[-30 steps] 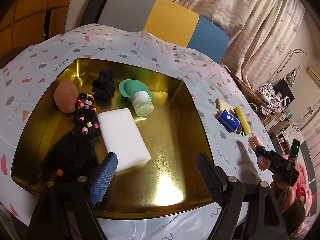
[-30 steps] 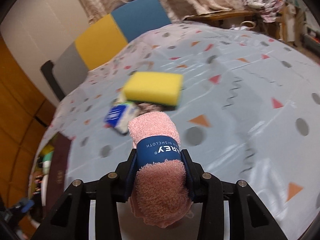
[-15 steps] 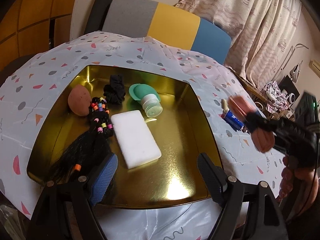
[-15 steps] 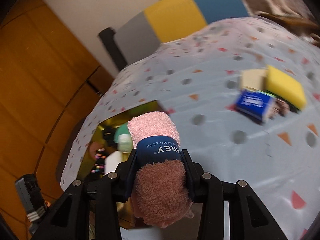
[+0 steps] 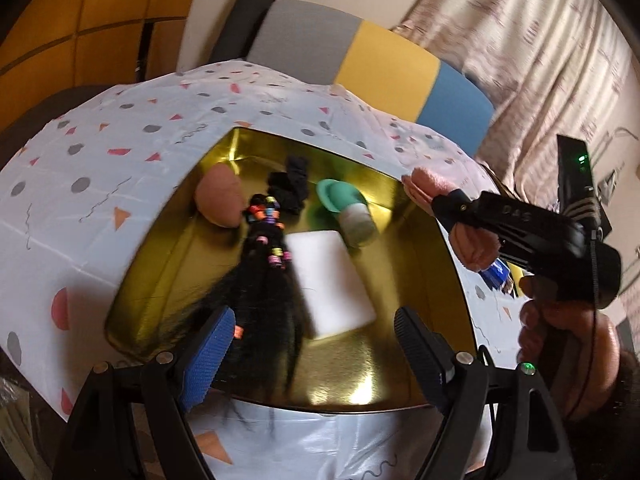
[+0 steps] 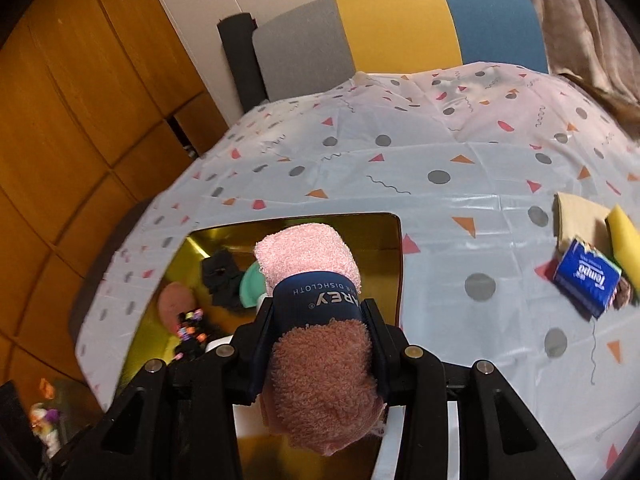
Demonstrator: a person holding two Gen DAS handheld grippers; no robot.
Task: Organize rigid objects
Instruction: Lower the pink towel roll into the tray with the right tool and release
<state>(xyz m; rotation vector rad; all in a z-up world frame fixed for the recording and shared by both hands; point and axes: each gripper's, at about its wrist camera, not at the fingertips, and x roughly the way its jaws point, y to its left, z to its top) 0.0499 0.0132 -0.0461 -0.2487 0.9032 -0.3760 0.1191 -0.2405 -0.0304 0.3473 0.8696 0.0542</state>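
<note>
A gold tray lies on the patterned tablecloth. It holds a white sponge block, a green squeeze bottle, a black scrunchie, a brown egg-shaped sponge and a black beaded hairpiece. My left gripper hangs open over the tray's near side, with nothing between its fingers. My right gripper is shut on a rolled pink dishcloth with a blue band. In the left wrist view the dishcloth and right gripper hover above the tray's right rim.
A blue tissue pack, a yellow sponge and a beige cloth lie together on the table to the tray's right. A grey, yellow and blue chair stands behind the table. A person's hand holds the right gripper.
The right gripper has swung left with the dishcloth, from beside the yellow sponge to above the tray's right rim. The left gripper has shifted slightly and stays open.
</note>
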